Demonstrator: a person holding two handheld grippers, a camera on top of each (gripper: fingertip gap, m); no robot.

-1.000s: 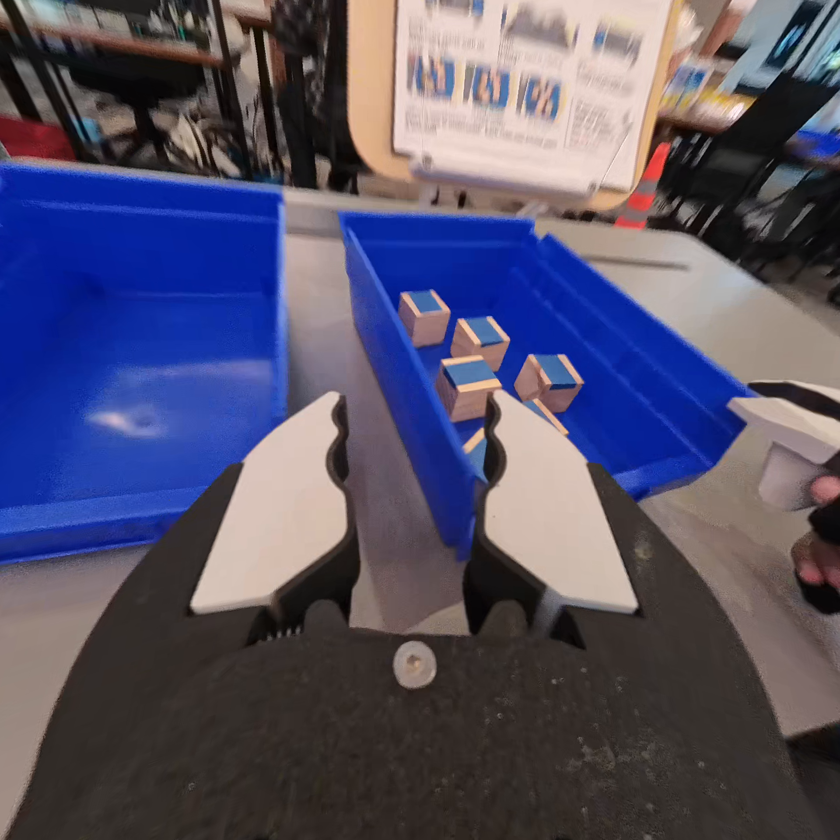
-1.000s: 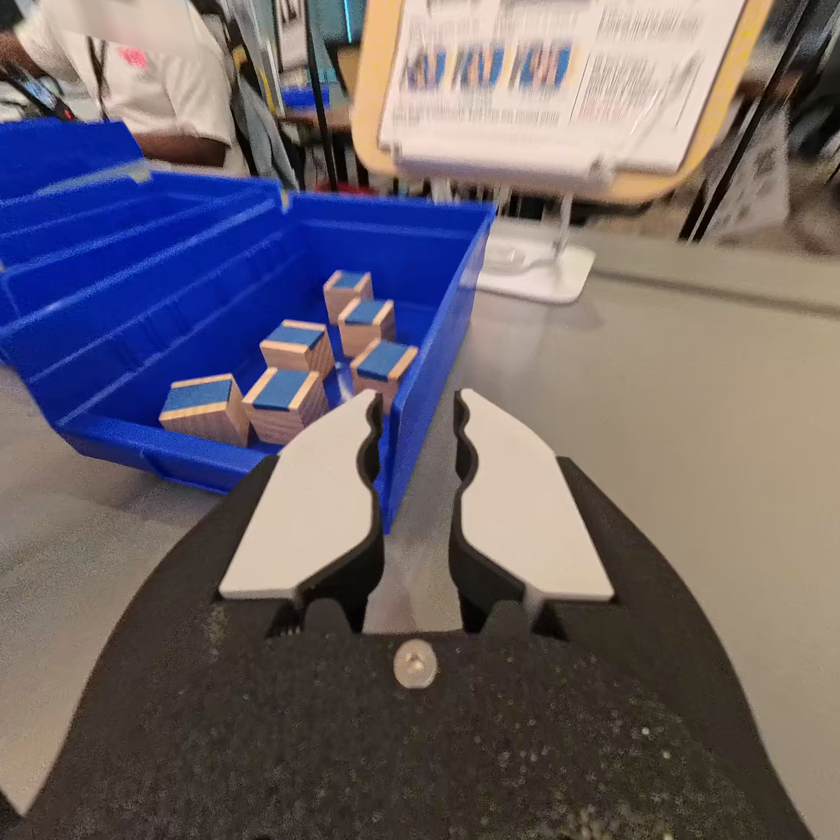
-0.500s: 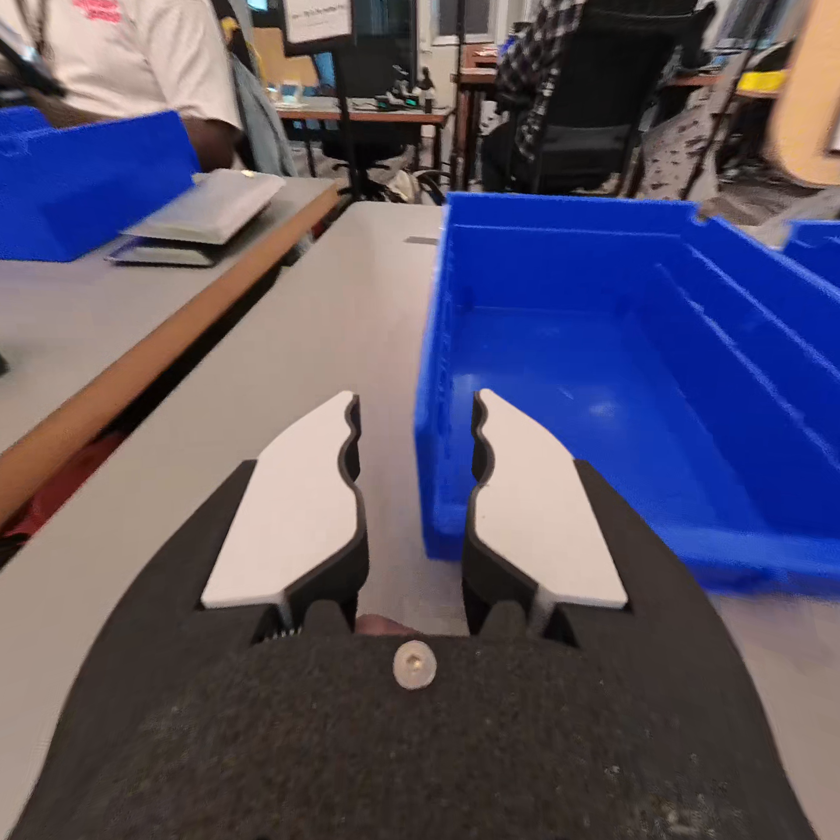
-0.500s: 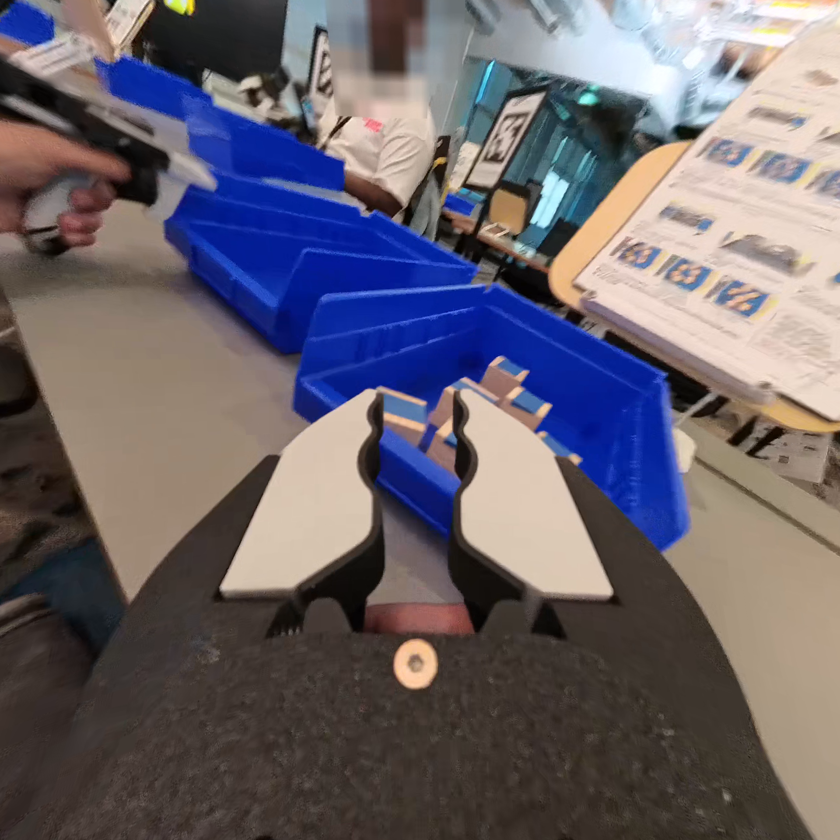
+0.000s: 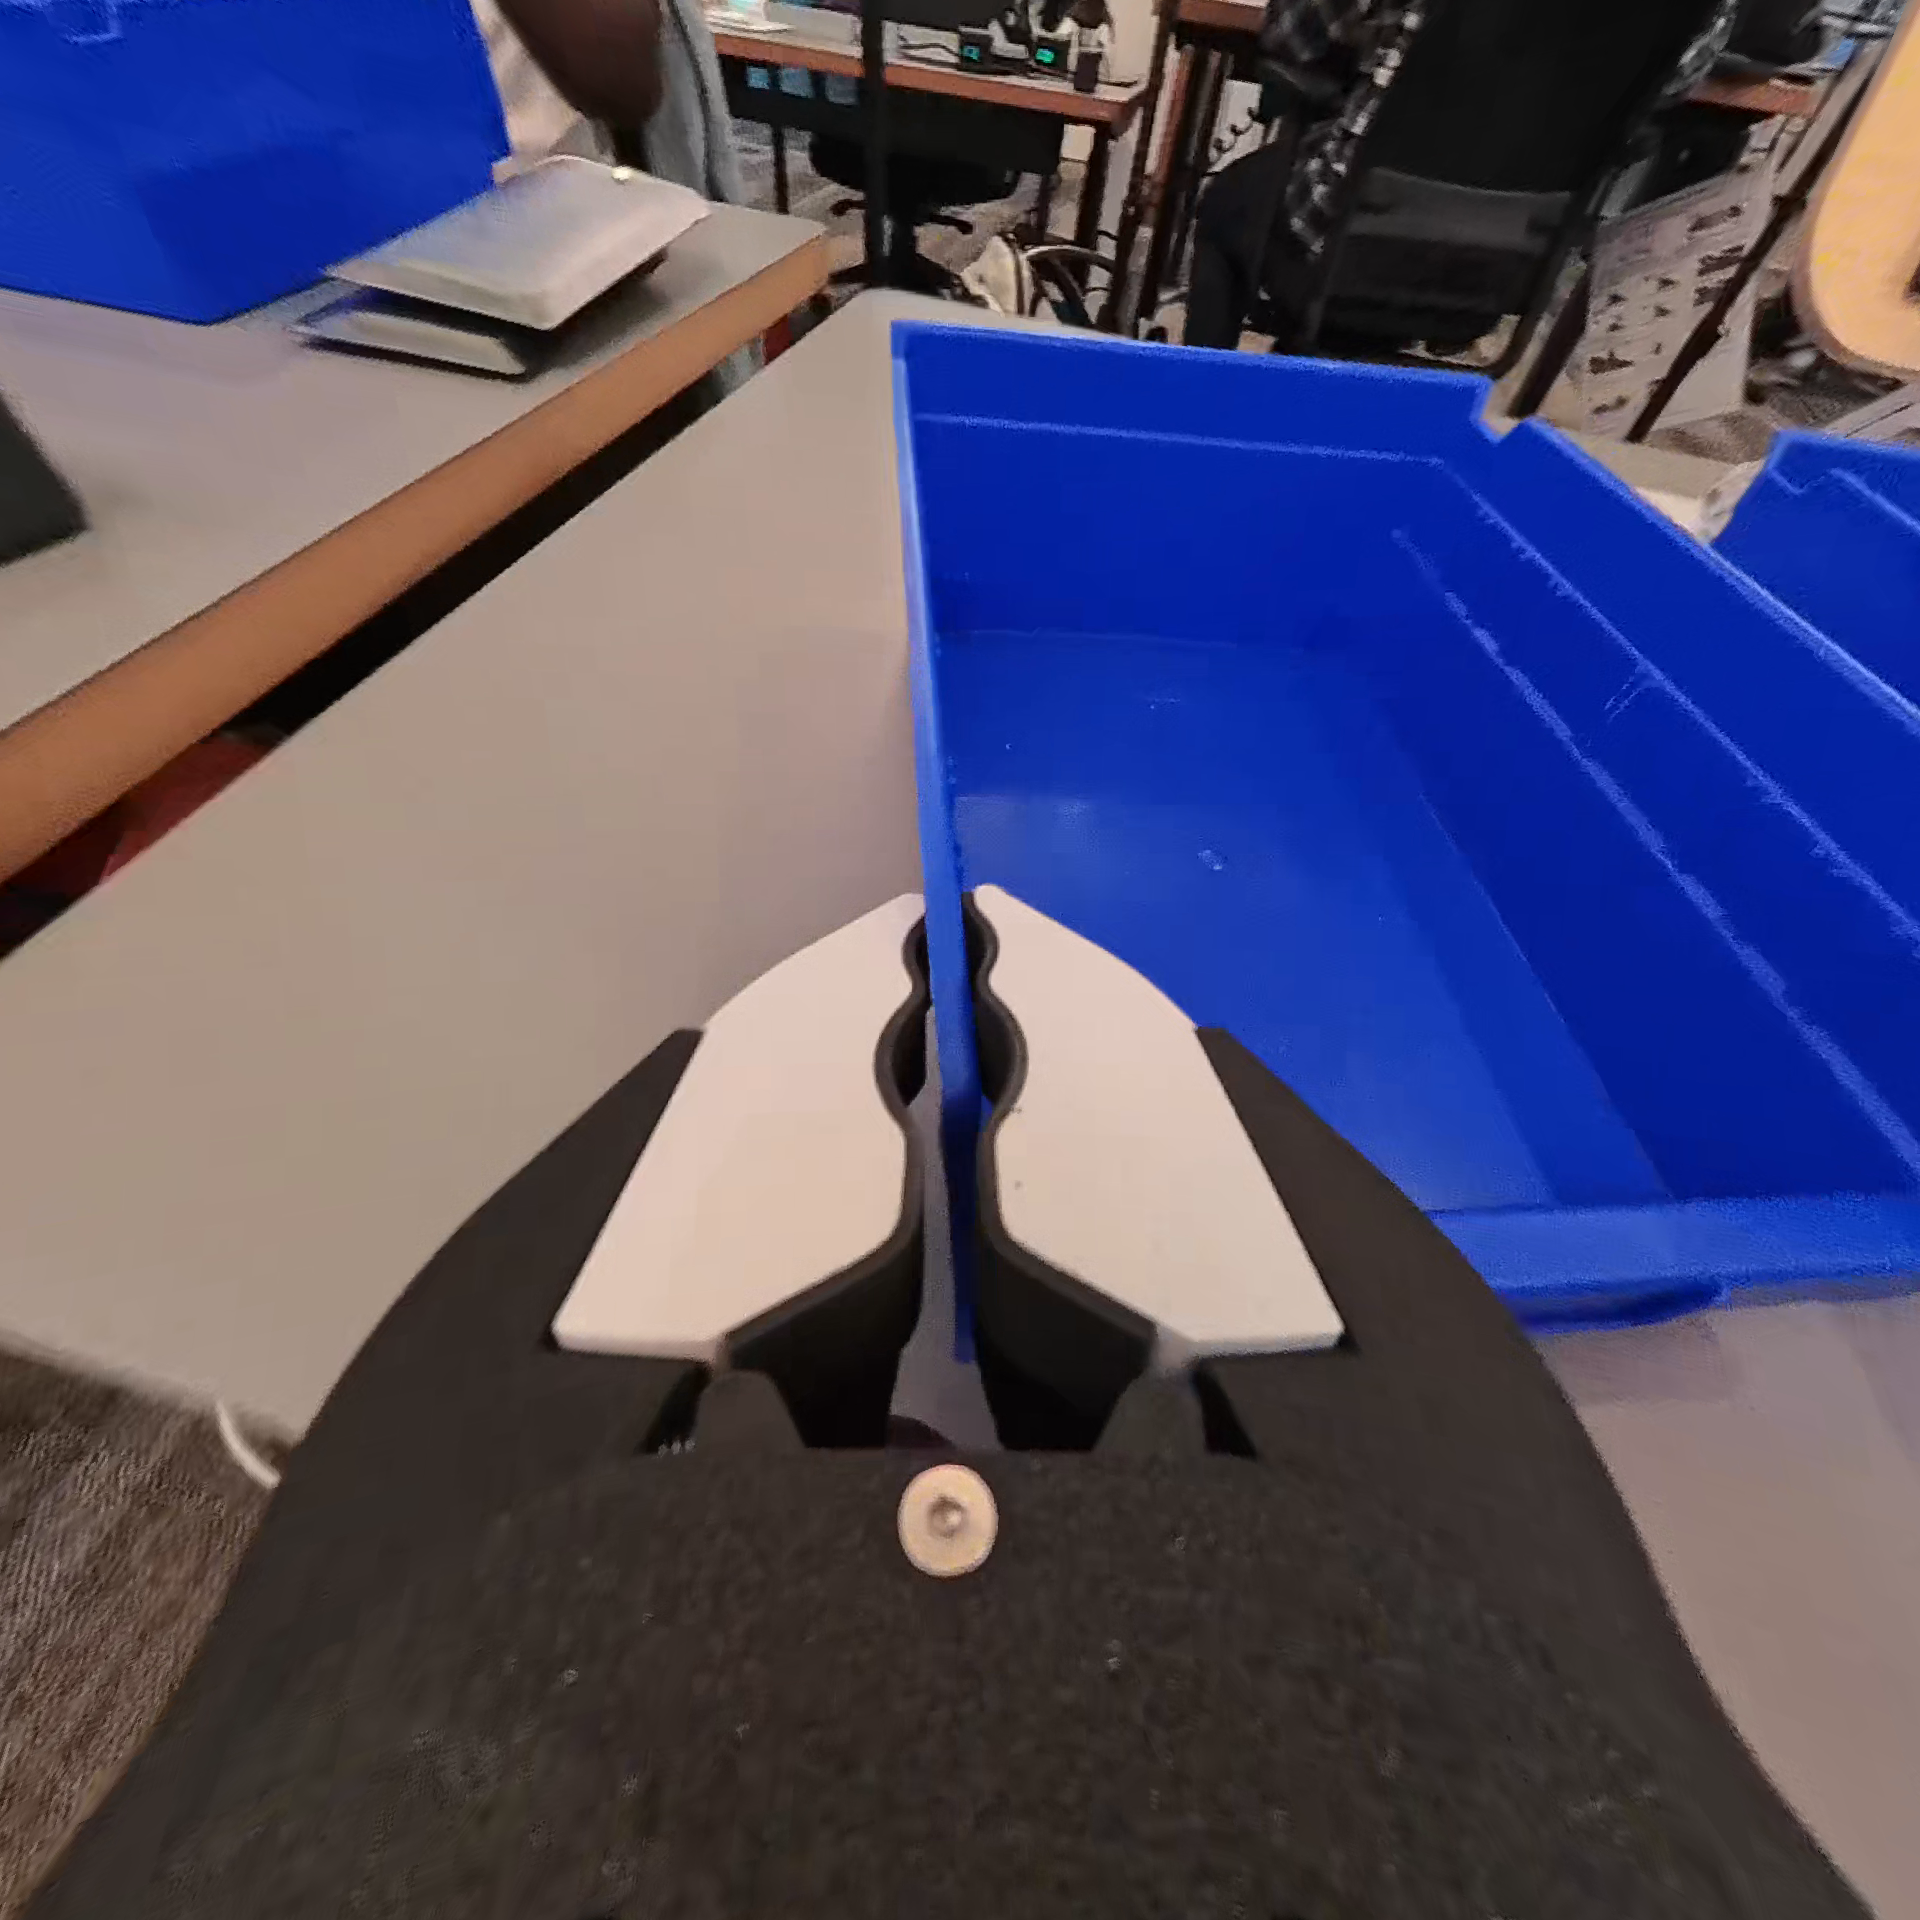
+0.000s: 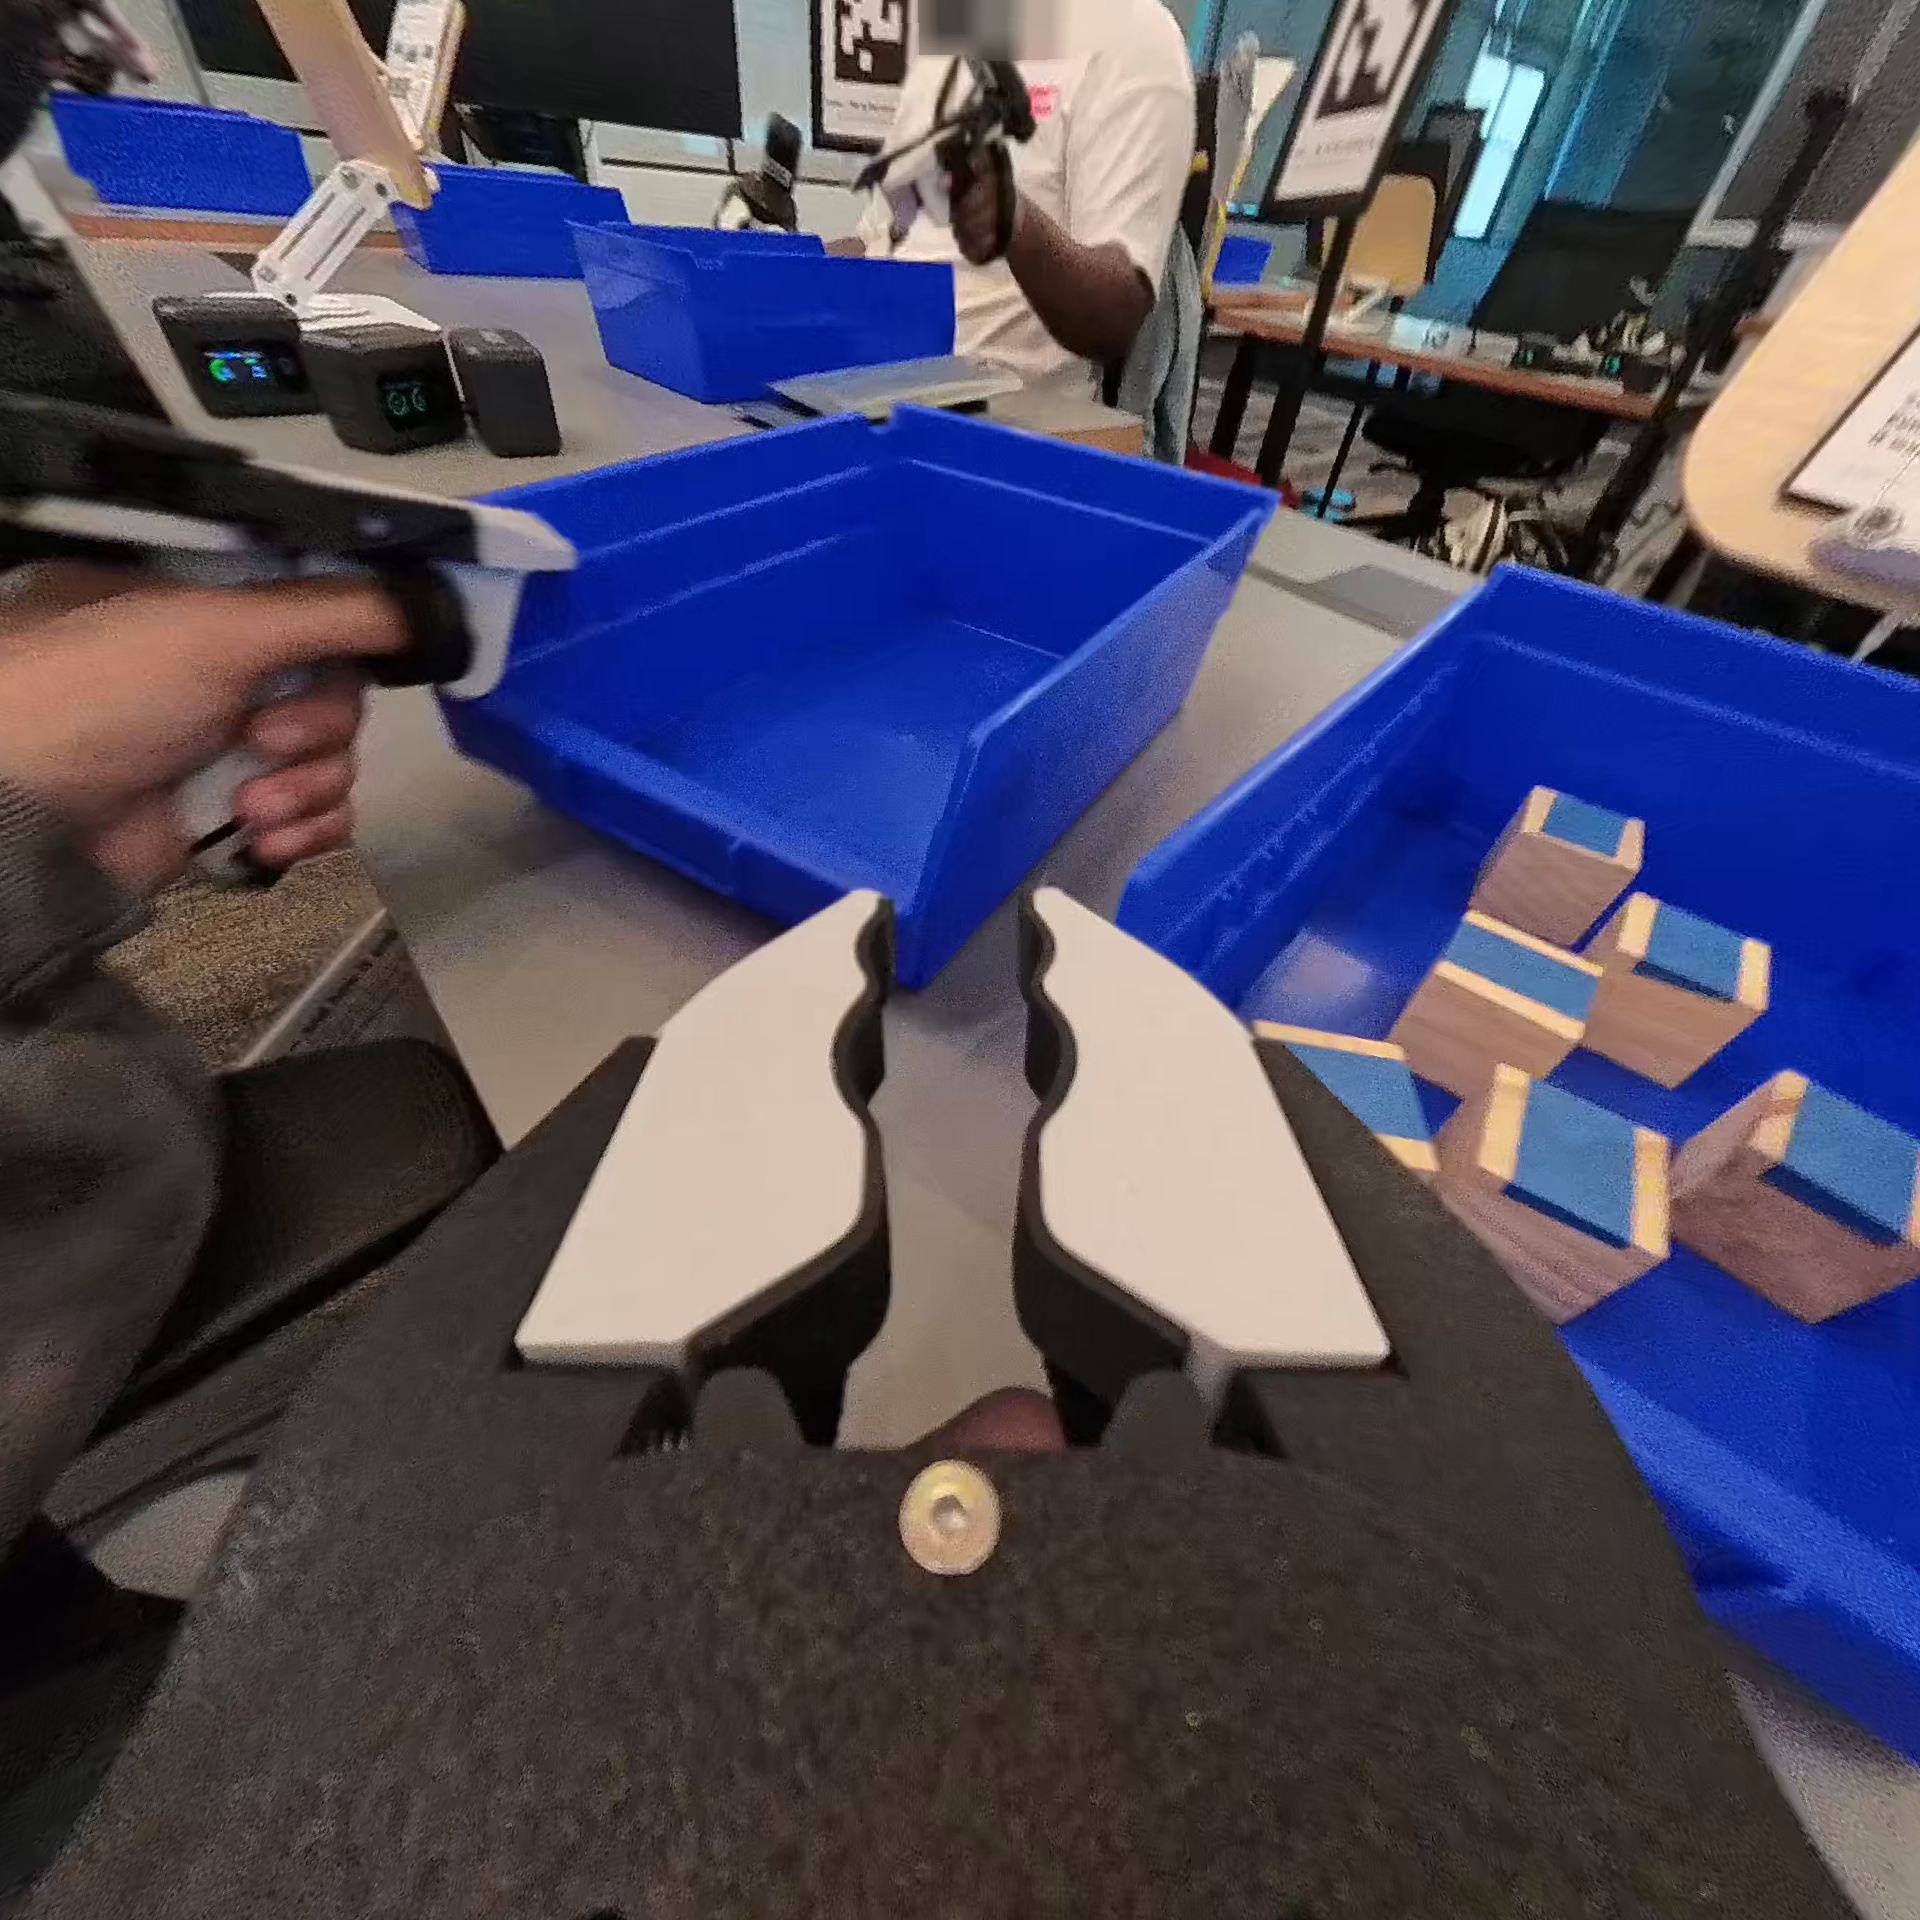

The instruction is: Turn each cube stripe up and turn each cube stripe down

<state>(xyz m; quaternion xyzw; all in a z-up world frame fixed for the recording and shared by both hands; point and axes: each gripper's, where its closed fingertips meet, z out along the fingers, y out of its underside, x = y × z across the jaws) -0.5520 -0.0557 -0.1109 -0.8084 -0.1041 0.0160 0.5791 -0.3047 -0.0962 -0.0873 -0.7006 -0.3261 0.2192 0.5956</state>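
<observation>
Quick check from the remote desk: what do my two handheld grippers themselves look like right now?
Both match: the left gripper and right gripper each have a black, grainy-textured body, two pale grey curved fingers lined with wavy black inner pads, and a silver screw at the centre. No cables or markings show.

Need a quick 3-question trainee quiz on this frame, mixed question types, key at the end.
1. True or false: the left gripper is shut on the side wall of the empty bin.
2. Which bin holds the cubes? A) the empty bin's neighbour, the right-hand bin B) the one the left gripper grips C) both
3. Fill in: the right gripper is ____, holding nothing.

Key:
1. True: its fingers pinch the wall.
2. A; all visible cubes show the blue stripe on top.
3. open; it hangs over the table between the bins.
</observation>
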